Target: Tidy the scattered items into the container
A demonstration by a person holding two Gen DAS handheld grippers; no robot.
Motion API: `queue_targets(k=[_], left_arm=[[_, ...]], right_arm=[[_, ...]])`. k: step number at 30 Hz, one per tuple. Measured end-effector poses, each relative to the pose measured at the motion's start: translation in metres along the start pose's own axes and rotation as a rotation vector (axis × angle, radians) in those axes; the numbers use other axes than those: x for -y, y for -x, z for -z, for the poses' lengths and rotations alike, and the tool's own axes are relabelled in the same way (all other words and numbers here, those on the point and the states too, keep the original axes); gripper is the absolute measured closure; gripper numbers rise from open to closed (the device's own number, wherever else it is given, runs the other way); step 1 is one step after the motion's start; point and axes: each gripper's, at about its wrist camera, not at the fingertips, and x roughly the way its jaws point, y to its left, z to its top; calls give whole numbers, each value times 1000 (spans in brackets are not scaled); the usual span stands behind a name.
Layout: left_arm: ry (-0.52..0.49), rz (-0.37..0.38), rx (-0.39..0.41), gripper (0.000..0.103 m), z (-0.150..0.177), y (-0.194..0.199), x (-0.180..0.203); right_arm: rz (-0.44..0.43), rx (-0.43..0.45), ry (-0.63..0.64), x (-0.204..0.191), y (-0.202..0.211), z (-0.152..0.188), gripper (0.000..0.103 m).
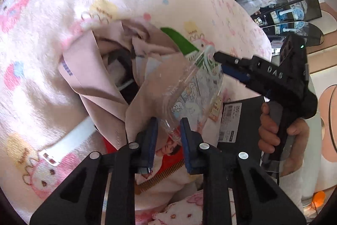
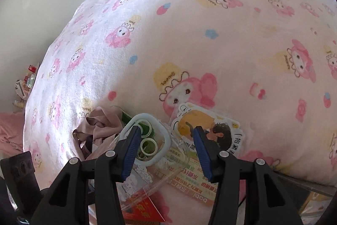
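Blue-padded left fingers (image 1: 152,130) right up at the lens, drawn in close on either side of the clear container (image 1: 185,85) at its near corner. Hard to call whether actually pinching that wall or only bracketing it: cannot tell.

Over to the right fingers (image 2: 134,140): standing apart, straddling one side of the container's pale rim, gripping nothing as far as visible.

Inside the container already, seemingly: a few green tape rings (image 2: 148,146). So a start made, by the look of it. Container itself close to the near edge of the bed (image 2: 210,45), looking tilted rather than flat.

Plenty left outside, though:
- crumpled pink cloth (image 1: 94,77) just beside the container, touching it
- cartoon sticker card (image 2: 210,130) just past the right fingers
- printed leaflet (image 2: 189,180) beneath or behind the container
- red booklet (image 1: 168,149) and brown comb (image 1: 155,178) toward the bed's near edge
- white strap (image 1: 69,140) off to one side
- black labelled box (image 1: 242,115) next to a hand (image 1: 273,130)

Judging from all that: early days, most of the tidying yet to do.
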Motion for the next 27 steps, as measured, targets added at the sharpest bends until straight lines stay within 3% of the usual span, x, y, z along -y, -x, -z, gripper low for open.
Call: queue_targets(k=[4,12,17,21,25,27], left_arm=[[-1,-22,40,80,-2,12,-2],[99,-60,80,72,11,25,-34],[127,-67,87,70,19,25,-44],[125,-94,74,68,22,26,-45],[131,-111,44,67,28,23,-42],[120,-121,48,66,31,28,-35]], right_arm=[[-60,-41,3,-2,3,13,55],[-148,-161,92,-22,15,64,55],[-72,-95,117,-26,18,75,55],[-25,-158,96,-20,-5,67,55],[-124,-178,62,-19,-7,71,58],[-123,-154,77,-22,1,75,60]])
